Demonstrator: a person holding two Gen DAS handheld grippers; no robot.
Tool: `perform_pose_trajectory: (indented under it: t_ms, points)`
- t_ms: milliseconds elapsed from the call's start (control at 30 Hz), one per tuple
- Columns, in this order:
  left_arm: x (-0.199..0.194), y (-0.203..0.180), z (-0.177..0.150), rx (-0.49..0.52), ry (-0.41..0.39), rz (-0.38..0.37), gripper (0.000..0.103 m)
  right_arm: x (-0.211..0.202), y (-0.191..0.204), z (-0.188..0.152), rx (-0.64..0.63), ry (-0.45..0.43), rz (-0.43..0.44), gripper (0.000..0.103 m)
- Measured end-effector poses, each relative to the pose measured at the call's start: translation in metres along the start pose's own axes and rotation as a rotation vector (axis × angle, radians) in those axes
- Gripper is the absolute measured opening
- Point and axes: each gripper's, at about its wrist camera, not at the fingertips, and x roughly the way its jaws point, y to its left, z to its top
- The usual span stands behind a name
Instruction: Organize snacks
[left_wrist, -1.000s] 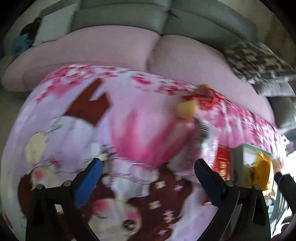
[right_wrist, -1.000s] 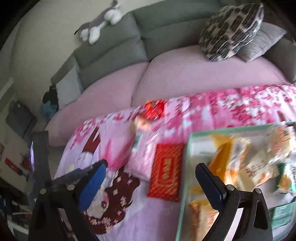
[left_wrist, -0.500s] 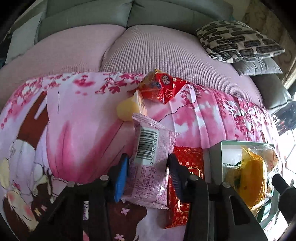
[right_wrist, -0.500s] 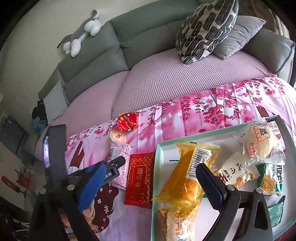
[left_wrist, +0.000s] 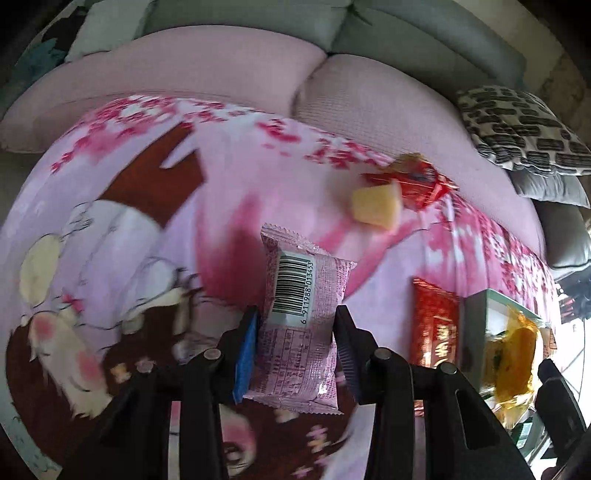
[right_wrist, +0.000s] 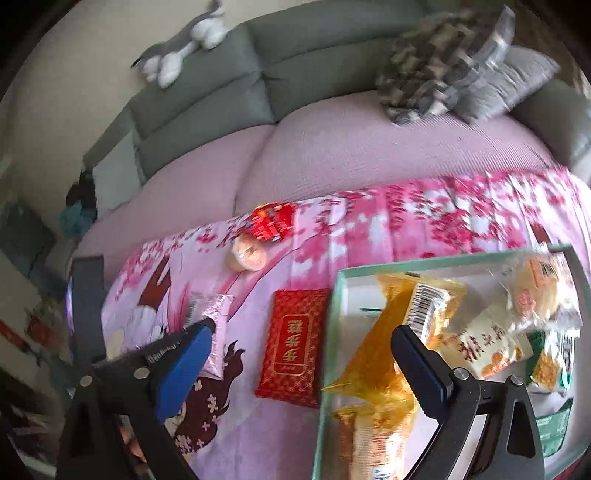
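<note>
My left gripper (left_wrist: 295, 332) is shut on a pink snack packet (left_wrist: 299, 325) with a barcode and holds it above the pink cloth. The packet also shows in the right wrist view (right_wrist: 214, 332), behind my right gripper's left finger. My right gripper (right_wrist: 303, 354) is open and empty, over the flat red packet (right_wrist: 291, 350) and the left rim of the green tray (right_wrist: 332, 332). The tray holds several snack bags, among them an orange one (right_wrist: 388, 332). A round yellow cake (left_wrist: 376, 205) and a red packet (left_wrist: 421, 181) lie farther back on the cloth.
A pink sofa with grey back cushions (right_wrist: 295, 74) lies behind the cloth. A patterned pillow (left_wrist: 517, 129) lies on it at the right. A plush toy (right_wrist: 184, 48) lies on the sofa back.
My left gripper has lifted the pink packet off the cloth and swung left with it. My right gripper has shifted a little, still open over the tray's left edge.
</note>
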Motion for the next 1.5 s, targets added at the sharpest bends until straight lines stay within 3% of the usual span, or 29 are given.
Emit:
perform_pose_trajectory:
  t_ms: [167,367,767,967,1267,1500]
  points:
    - [-0.003,0.022,-0.002,-0.031,0.026,0.007,0.042,0.021,0.036,-0.005,-0.136,0.066,-0.011,0.088]
    - [-0.006,0.042,-0.003,-0.08,0.025,0.008,0.042,0.061,0.043,-0.011,-0.19,0.162,-0.073,0.075]
    - [-0.001,0.042,-0.001,-0.069,0.038,0.006,0.042,0.1,0.05,-0.009,-0.238,0.259,-0.236,0.073]
    - [0.001,0.046,-0.001,-0.077,0.045,-0.008,0.045,0.108,0.046,-0.008,-0.206,0.277,-0.222,0.072]
    - [0.007,0.043,-0.002,-0.062,0.063,-0.009,0.047,0.097,0.056,-0.014,-0.204,0.264,-0.087,0.073]
    - [0.013,0.033,-0.003,-0.021,0.076,0.009,0.054,0.104,0.048,-0.021,-0.165,0.3,-0.122,0.072]
